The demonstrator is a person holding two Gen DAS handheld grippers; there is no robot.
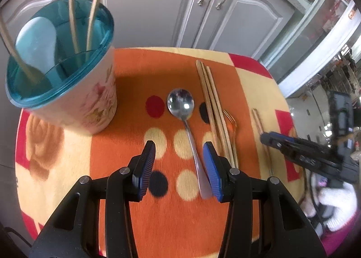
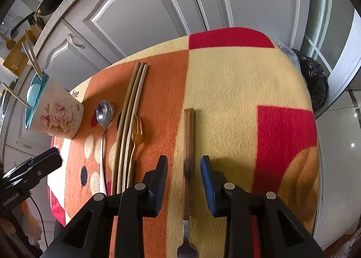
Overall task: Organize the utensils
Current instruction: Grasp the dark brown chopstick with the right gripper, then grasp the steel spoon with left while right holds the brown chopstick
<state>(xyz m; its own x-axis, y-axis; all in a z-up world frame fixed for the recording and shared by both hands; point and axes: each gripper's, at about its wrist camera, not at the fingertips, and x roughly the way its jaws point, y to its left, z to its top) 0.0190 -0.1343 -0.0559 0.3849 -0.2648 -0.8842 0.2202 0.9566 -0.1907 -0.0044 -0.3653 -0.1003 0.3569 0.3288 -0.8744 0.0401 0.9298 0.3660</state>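
Two handheld grippers hover over a worktop [image 1: 126, 73] draped in an orange, cream and red fleece cloth. The left gripper [image 1: 179, 153] hangs with its fingers spread and empty, the steel spoon [image 1: 180, 102] lying bowl-up on the cloth; the end of its handle runs up against the inner face of the right-hand finger, and contact cannot be judged. The right gripper [image 2: 183, 163] is likewise released, its fingers straddling a wooden-handled utensil [image 2: 188, 136] that lies flat between them without being pinched; its metal head is cut off at the bottom edge of the right wrist view, so whether it is a fork or something else cannot be told.

Just right of the spoon lie long wooden chopsticks [image 1: 213, 104] bundled side by side, their exact count hard to read, with a gold fork [image 1: 231, 122] tucked against them, its handle partly hidden behind the left gripper's finger. At the worktop's far left stands a floral utensil cup [image 1: 97, 98] with a teal lining, holding chopsticks [image 1: 73, 10] whose tops run out of frame, and a pale rounded object [image 1: 37, 39] too blurred to name.
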